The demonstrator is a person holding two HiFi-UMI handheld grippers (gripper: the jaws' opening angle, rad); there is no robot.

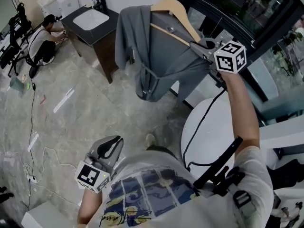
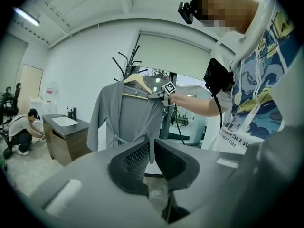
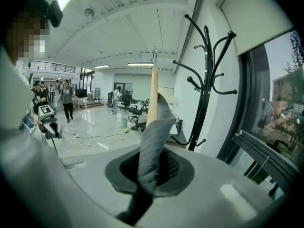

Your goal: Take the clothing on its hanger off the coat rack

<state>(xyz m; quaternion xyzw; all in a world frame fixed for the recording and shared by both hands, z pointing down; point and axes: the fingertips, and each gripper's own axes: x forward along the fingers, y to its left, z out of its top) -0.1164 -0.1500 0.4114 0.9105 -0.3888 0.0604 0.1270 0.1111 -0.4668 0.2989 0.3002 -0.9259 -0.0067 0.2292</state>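
Observation:
A grey robe-like garment (image 1: 152, 61) hangs on a wooden hanger (image 1: 173, 8) in mid-air. My right gripper (image 1: 202, 45) is shut on the hanger's right shoulder end, with grey cloth pinched in the grip. In the right gripper view the wooden hanger (image 3: 153, 96) rises from the jaws. Its metal hook (image 3: 155, 53) is free of the black coat rack (image 3: 204, 80), which stands apart to the right. In the left gripper view the garment (image 2: 128, 118) hangs in front of the coat rack (image 2: 126, 63). My left gripper (image 1: 110, 148) is low at my side, shut and empty.
A dark cabinet with a white sink (image 1: 92, 20) stands beyond the garment, with a person crouching (image 1: 40, 42) to its left. A white round table (image 1: 209, 132) is under my right arm. Cables (image 1: 33, 141) trail over the floor at left. Windows (image 1: 247, 8) line the right side.

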